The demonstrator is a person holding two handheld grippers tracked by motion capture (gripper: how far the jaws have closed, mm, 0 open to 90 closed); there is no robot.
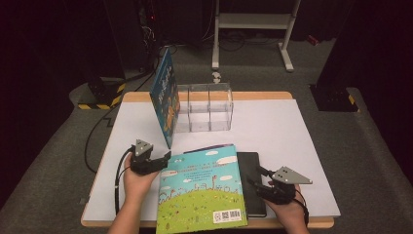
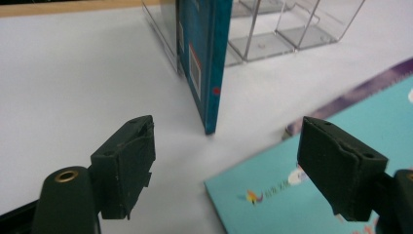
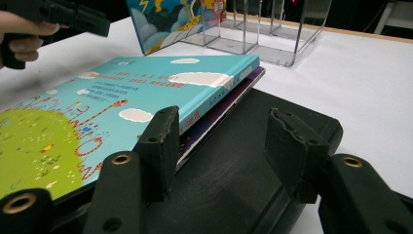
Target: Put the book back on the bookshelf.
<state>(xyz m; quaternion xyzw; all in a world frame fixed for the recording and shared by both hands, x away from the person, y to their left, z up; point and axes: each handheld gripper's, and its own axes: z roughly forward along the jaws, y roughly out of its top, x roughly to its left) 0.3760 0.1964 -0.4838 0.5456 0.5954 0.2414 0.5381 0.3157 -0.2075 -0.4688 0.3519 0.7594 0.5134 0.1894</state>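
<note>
The turquoise picture book [image 1: 202, 191] lies at the lower centre of the high view, on top of a purple book [image 3: 229, 105] and a black folder [image 1: 253, 183] on the tabletop [image 1: 272, 122]. It could slide off this stack if one jaw pushes its edge. The left hand-held gripper [image 1: 158, 161], jaws wide and empty, hovers low at its left corner. The right hand-held gripper [image 1: 260, 179], half open and empty, rests over the folder.

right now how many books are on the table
4 that I can tell: one blue book upright against the clear rack; a stack in front of a sky-and-grass book, a purple-edged book under it, and a black book at the bottom. More could be hidden.
</note>
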